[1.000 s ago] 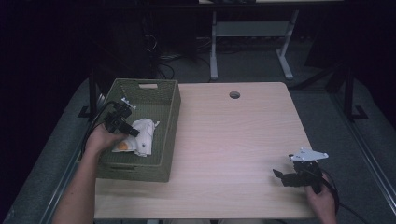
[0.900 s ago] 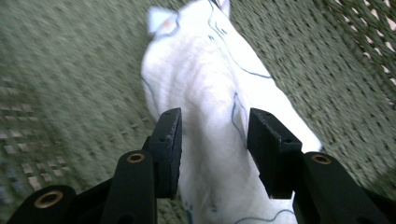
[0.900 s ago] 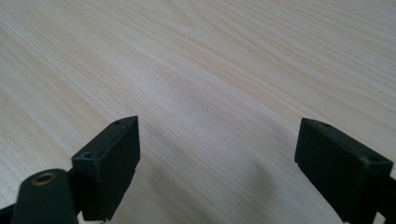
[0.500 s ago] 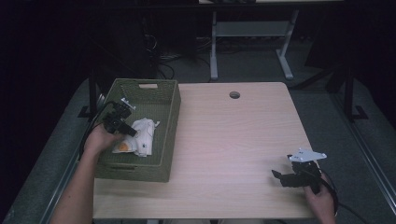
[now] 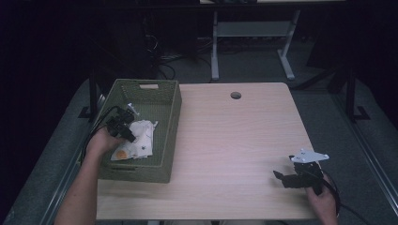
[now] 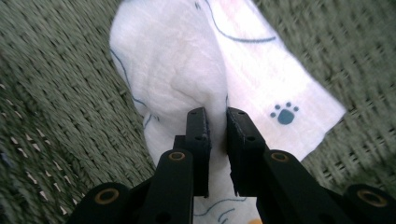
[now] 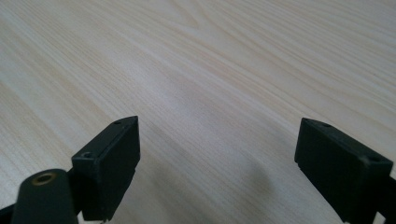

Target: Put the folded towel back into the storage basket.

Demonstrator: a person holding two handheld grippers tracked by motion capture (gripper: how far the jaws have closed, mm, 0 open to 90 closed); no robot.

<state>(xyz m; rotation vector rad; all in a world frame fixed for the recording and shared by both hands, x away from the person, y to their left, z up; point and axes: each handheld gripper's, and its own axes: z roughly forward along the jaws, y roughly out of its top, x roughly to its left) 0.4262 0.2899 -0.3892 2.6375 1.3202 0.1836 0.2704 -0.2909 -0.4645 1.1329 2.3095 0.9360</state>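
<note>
The left gripper (image 6: 217, 119) had just been closing and pinched a raised fold of the white cloth (image 6: 187, 70) lying in the green basket (image 5: 171, 105). The right gripper (image 7: 217, 158) rested wide open on the table (image 5: 234, 140), well apart. A clean lift would probably need a straight upward pull, clearing the basket wall.

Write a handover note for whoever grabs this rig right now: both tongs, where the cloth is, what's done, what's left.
Left tongs: inside the green woven basket, jaws just closed, now pinching a raised fold of the white cloth with the paw print.
Right tongs: open, holding nothing, low over the bare wooden table at its near right.
Cloth: lying on the basket floor, gathered up at the pinched fold.
Done: grip made on the cloth.
Left: probably lifting the cloth out of the basket; nothing has been set on the table yet.
</note>
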